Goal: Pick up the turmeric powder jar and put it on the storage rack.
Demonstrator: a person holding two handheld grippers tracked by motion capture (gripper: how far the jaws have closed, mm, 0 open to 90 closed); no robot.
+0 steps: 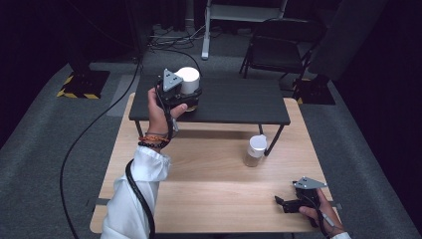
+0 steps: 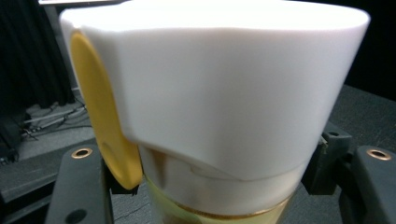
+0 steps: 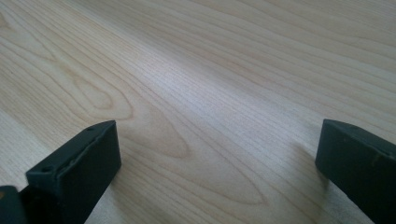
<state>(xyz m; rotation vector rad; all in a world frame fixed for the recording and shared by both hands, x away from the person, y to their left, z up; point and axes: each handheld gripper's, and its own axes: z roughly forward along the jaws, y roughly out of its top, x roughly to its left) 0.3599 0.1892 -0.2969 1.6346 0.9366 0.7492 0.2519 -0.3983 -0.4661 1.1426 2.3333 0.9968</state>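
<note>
A person's left tongs (image 1: 185,99) are clamped on a white-capped jar (image 1: 188,82) with yellowish contents over the near left corner of a low black riser (image 1: 239,102) that stands on the light wooden bench (image 1: 209,174). In the left gripper view the jar's white cap (image 2: 219,88), with a round yellow flap (image 2: 100,109) on one side, bulges wider than the neck the jaws squeeze just below it. The right tongs (image 1: 284,202) rest idle on the bench with jaws wide apart on bare wood, well clear of a second, smaller white-lidded jar (image 1: 255,151) standing between the two hands.

The risk appears to lie in the grip: pads set near a tapering neck could let the jar slide down or tilt if pressure eases. Whether its base is touching the riser cannot be told, so an early release might drop or topple it off the edge.
</note>
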